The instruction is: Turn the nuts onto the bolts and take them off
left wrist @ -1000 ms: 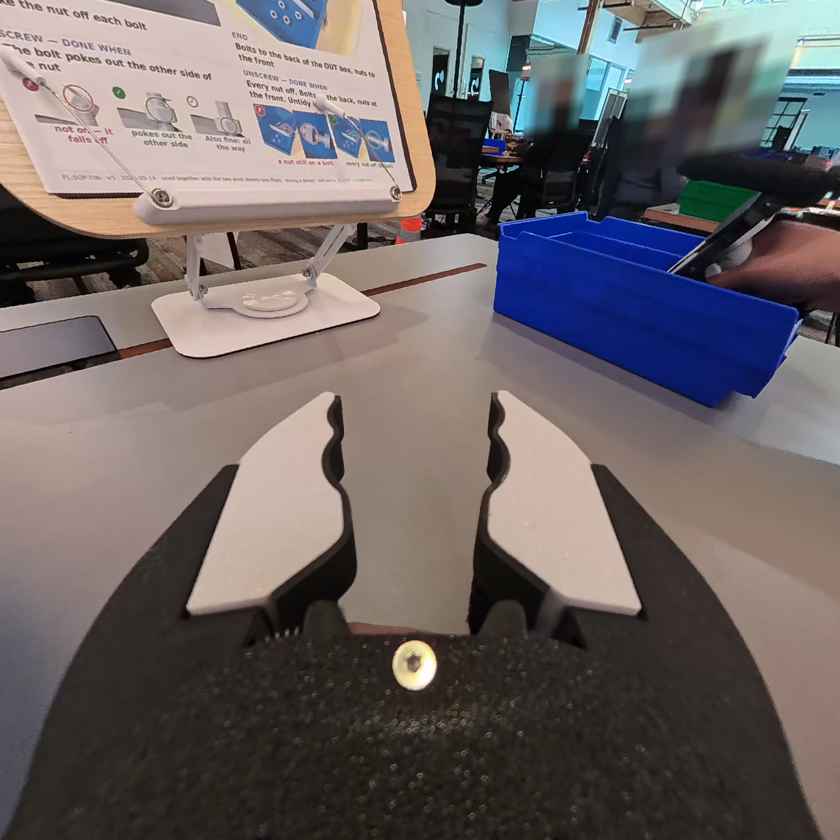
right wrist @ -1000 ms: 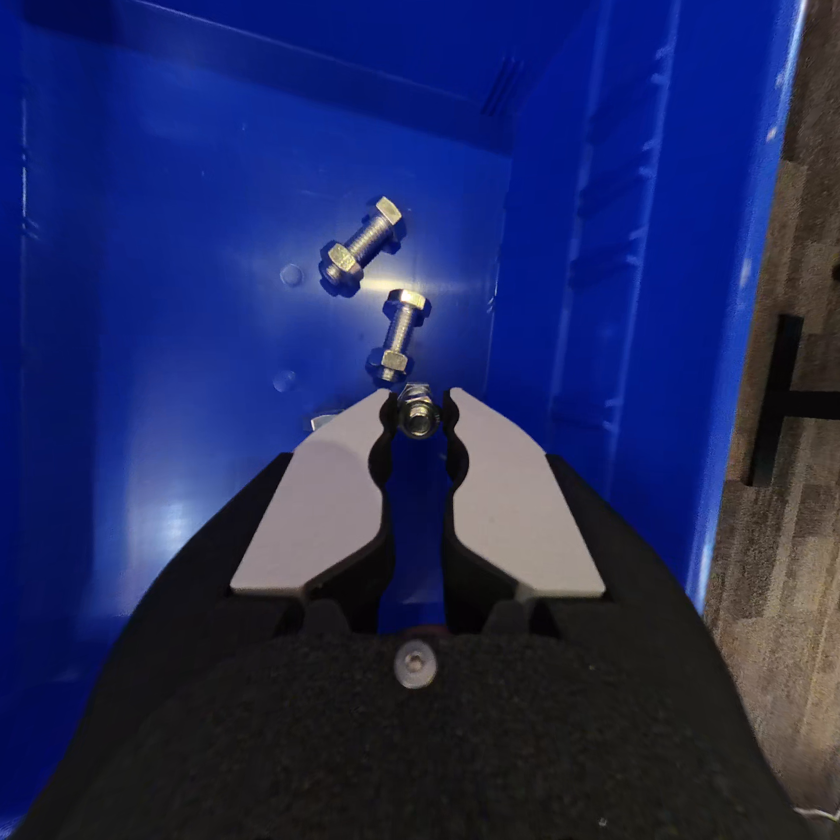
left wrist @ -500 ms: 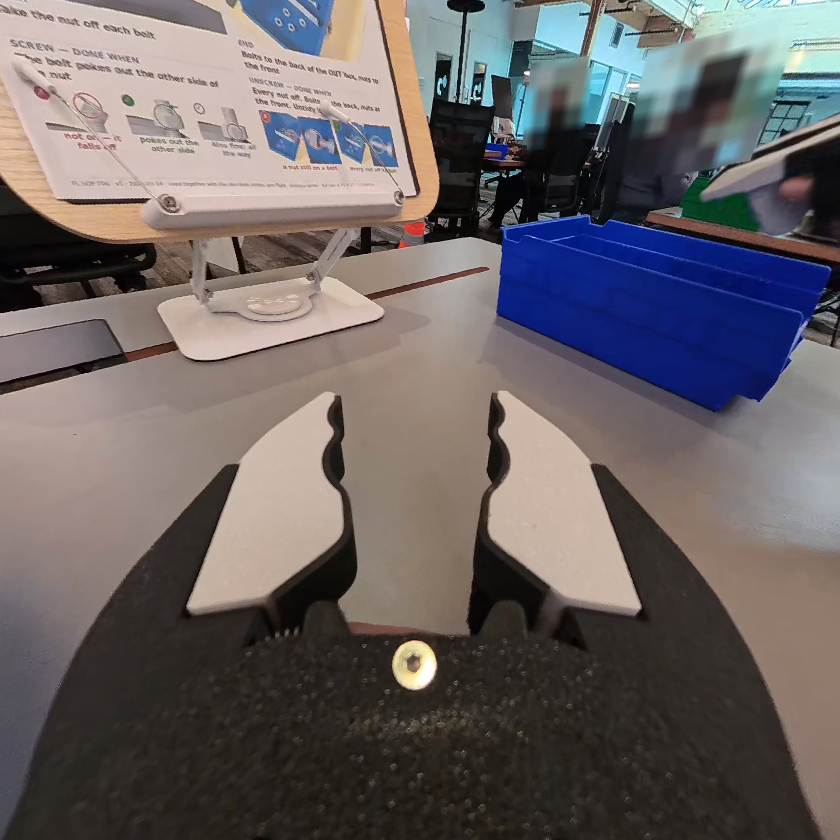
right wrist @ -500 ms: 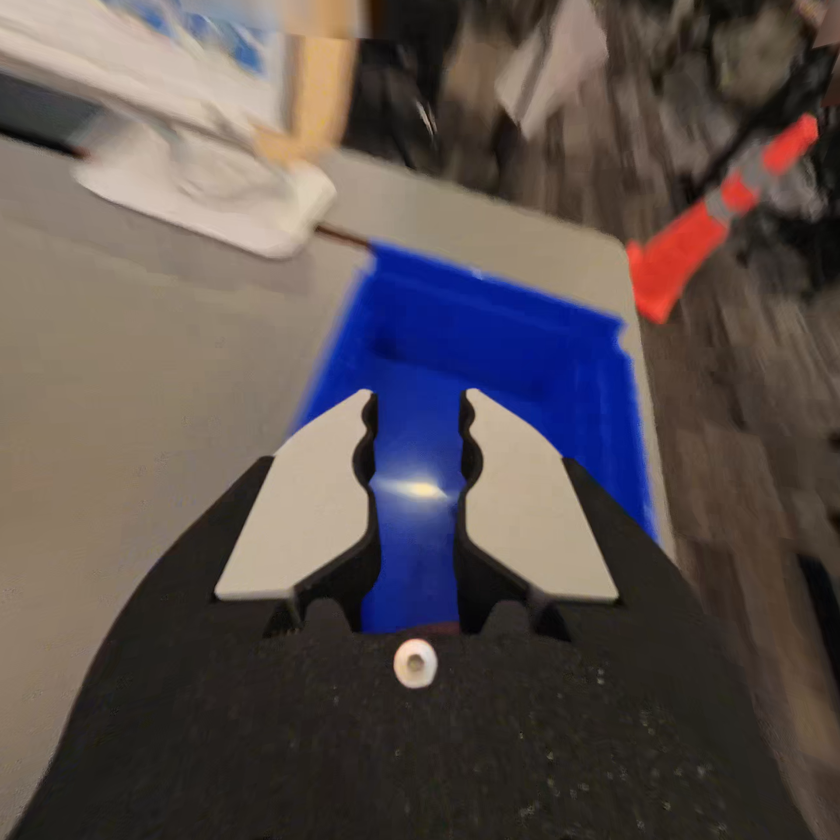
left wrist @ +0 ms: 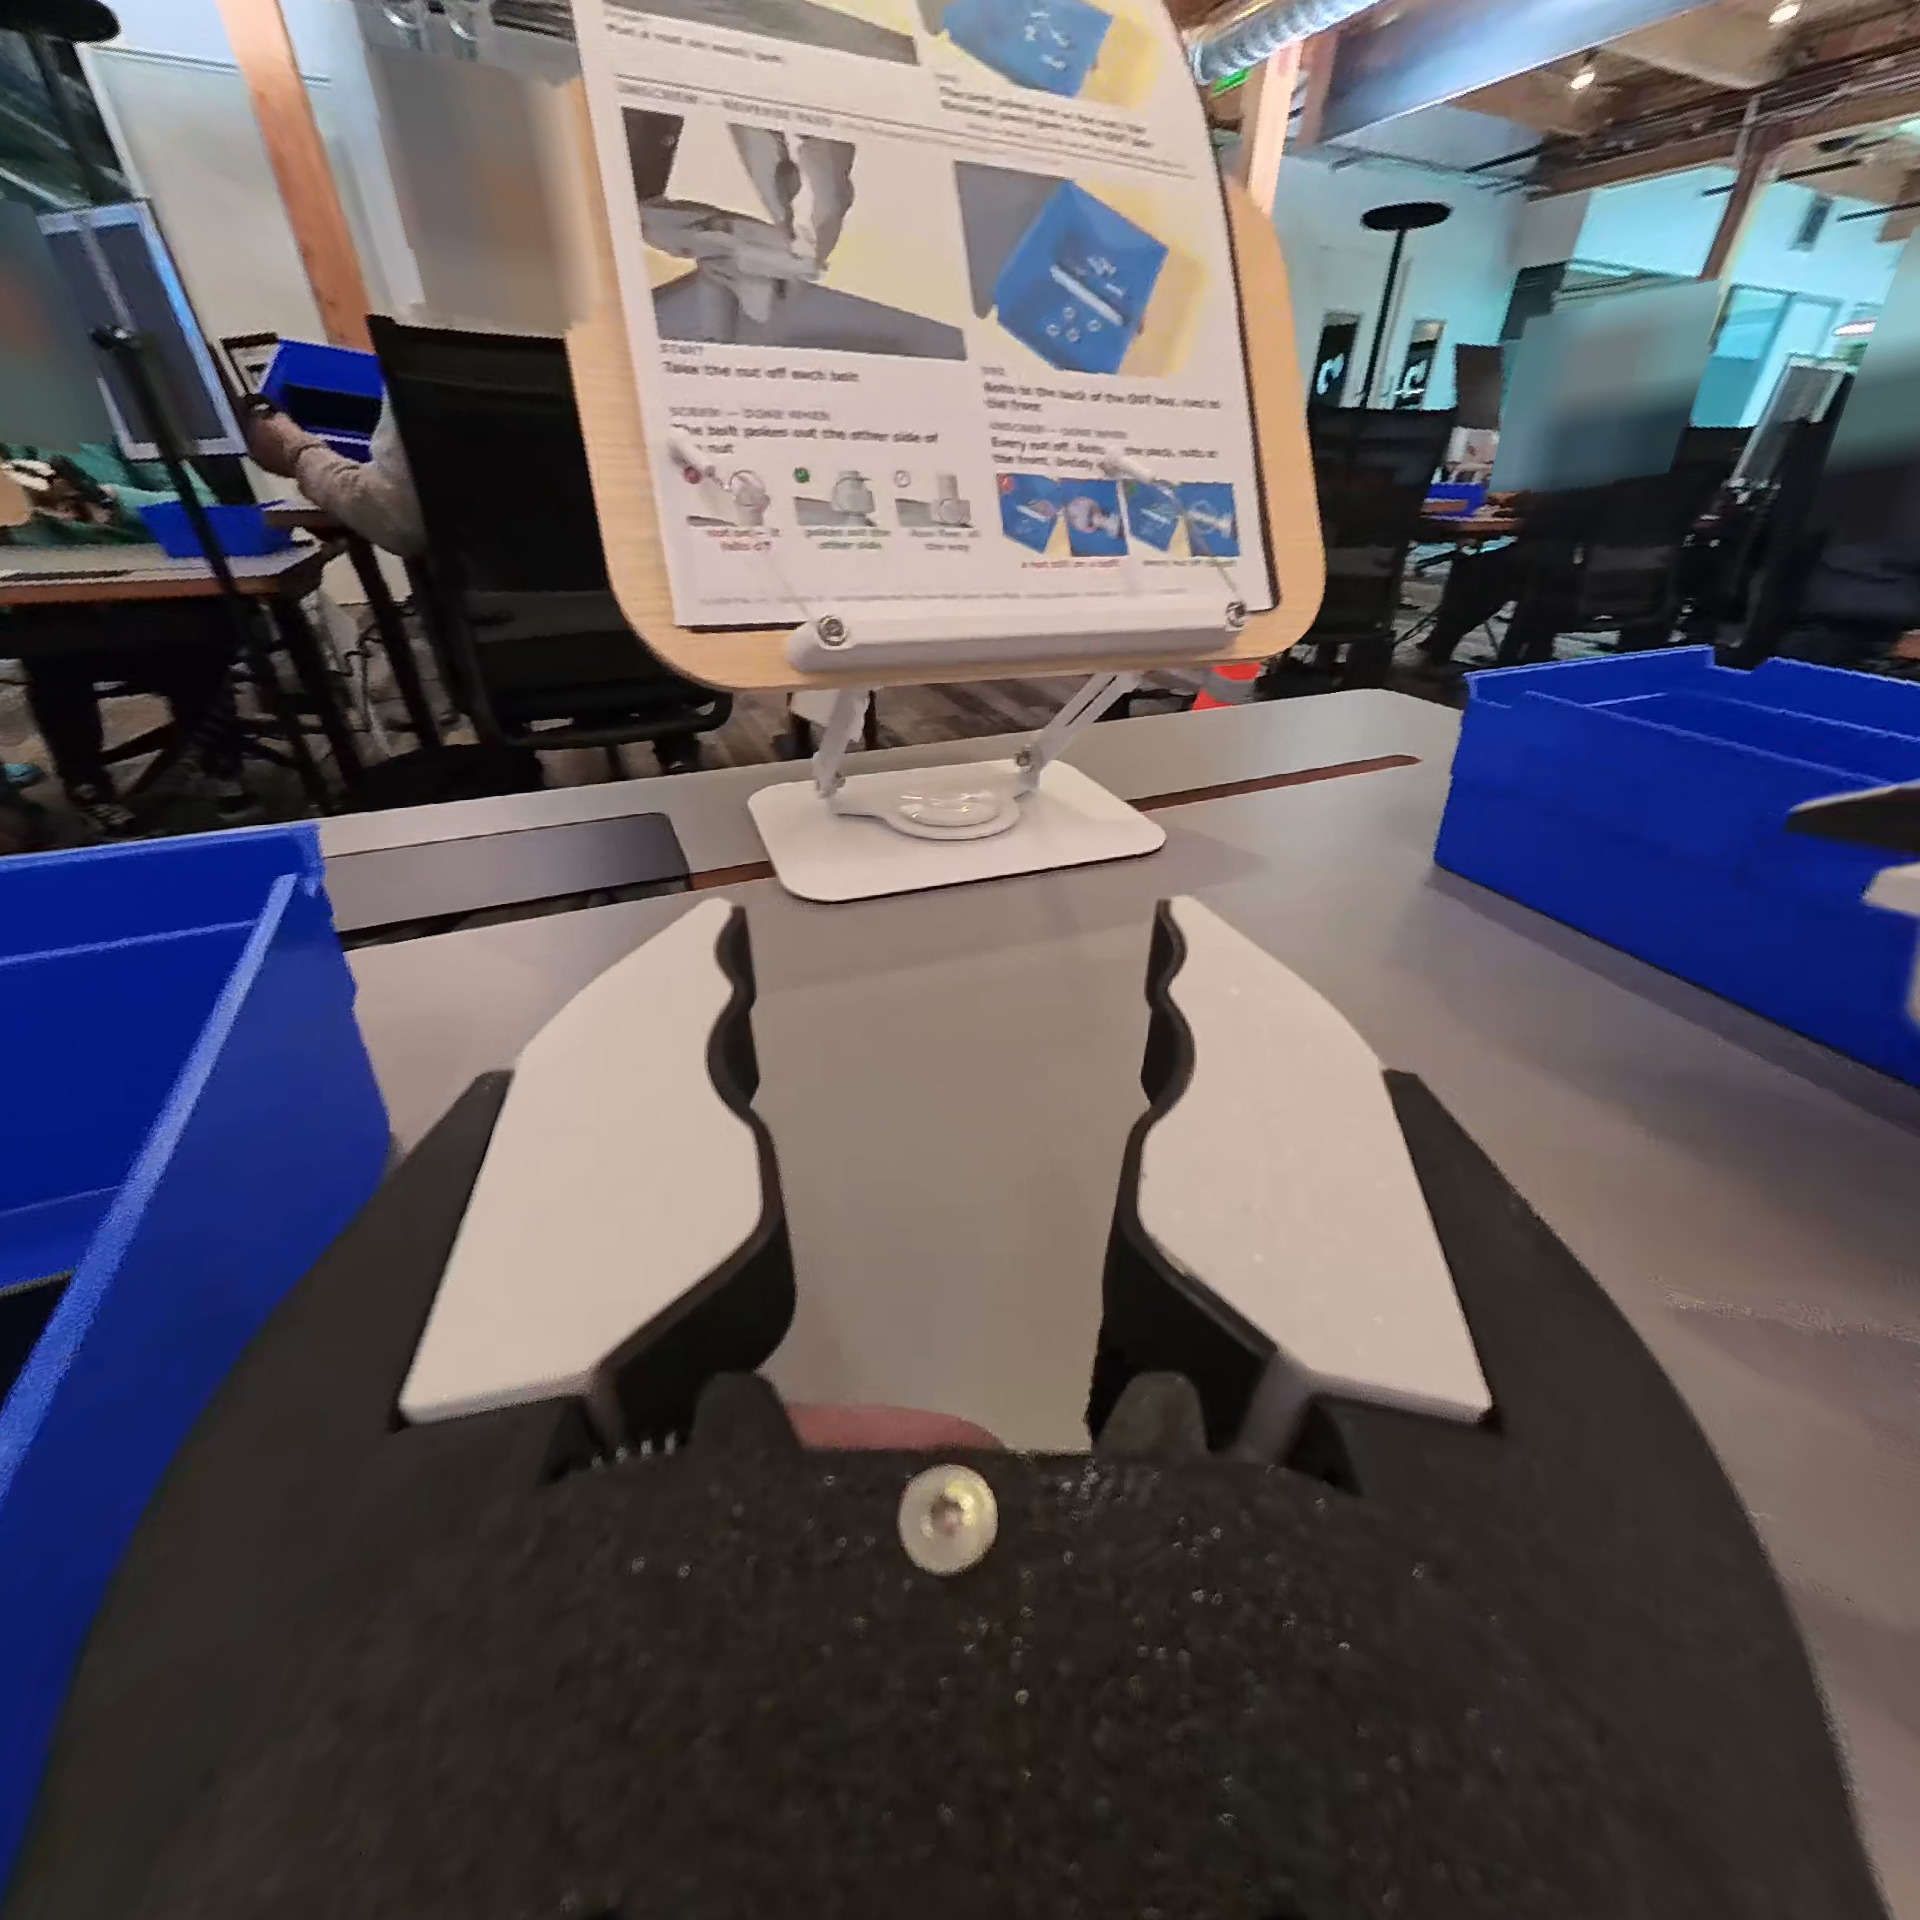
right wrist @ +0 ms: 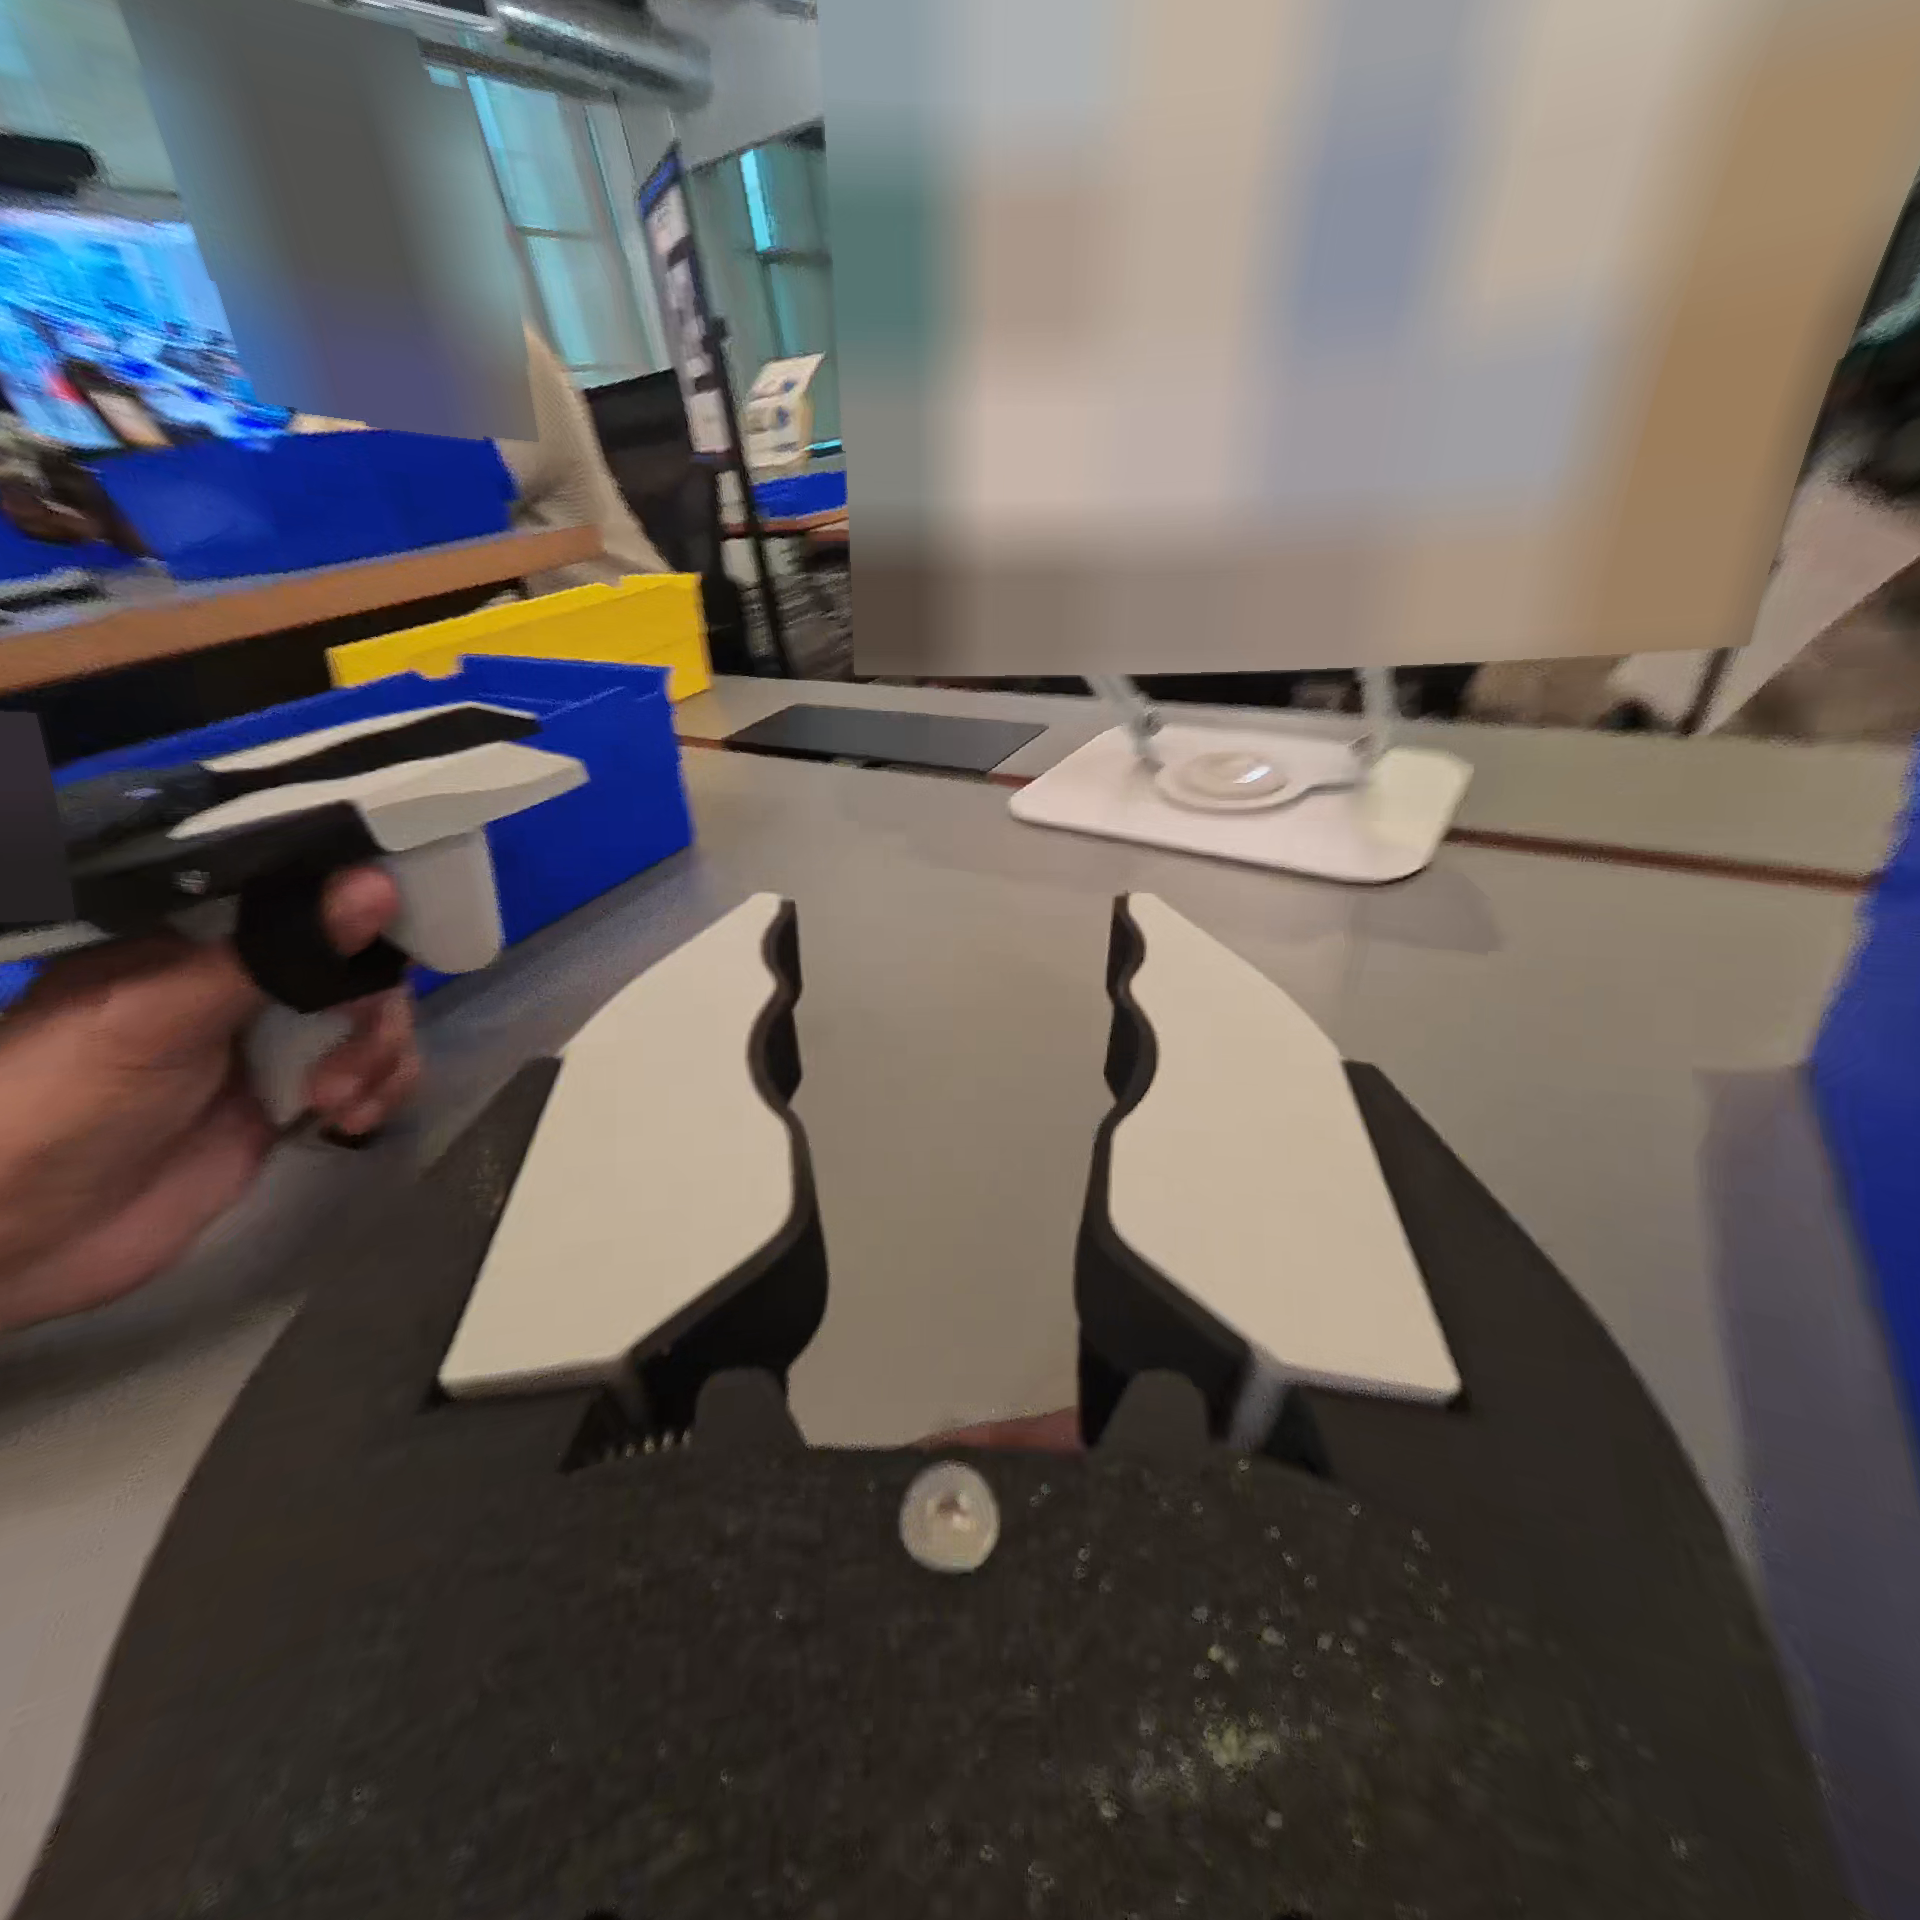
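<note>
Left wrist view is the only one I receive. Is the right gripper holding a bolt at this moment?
Observer: No. The right gripper is open and empty, above the bare table.
Operator: Is there any bin besides the blue ones?
Observer: Yes, a yellow bin stands behind the left blue bin.
Operator: How is my left gripper held?
Observer: A hand holds the left gripper in front of that blue bin, one finger in its black trigger loop.
</note>
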Motion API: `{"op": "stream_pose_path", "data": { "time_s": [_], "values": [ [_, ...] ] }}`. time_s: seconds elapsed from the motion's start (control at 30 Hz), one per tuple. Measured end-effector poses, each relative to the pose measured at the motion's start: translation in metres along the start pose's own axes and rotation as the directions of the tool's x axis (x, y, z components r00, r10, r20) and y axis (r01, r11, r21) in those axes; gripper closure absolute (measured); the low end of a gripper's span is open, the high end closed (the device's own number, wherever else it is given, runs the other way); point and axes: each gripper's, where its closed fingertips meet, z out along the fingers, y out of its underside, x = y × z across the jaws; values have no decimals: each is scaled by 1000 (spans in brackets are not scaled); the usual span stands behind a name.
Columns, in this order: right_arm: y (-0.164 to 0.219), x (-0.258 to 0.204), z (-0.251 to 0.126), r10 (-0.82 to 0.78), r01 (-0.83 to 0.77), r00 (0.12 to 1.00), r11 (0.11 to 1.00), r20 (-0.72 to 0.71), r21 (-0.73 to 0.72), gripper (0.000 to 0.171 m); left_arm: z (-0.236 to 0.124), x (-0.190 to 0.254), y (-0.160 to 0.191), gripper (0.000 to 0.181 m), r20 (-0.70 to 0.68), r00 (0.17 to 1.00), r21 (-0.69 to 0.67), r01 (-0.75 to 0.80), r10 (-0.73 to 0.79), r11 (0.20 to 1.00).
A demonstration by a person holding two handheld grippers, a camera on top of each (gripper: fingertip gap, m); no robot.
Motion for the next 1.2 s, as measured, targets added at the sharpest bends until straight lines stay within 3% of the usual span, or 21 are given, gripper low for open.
{"op": "stream_pose_path", "data": {
  "time_s": [0.1,0.27,1.2],
  "values": [
    [4,0,-4,-140,139,989,990,-44,-30,113,0,-5,3,108,26,1000,-20,5,-5,1000],
    [12,5,-9,-203,197,976,977,-76,-78,110,5,0,15,108,8,1000,-71,27,-26,997],
    [18,2,-9,-197,190,978,977,-62,-100,114,8,12,24,112,-40,999,-108,-20,16,994]
  ]
}}
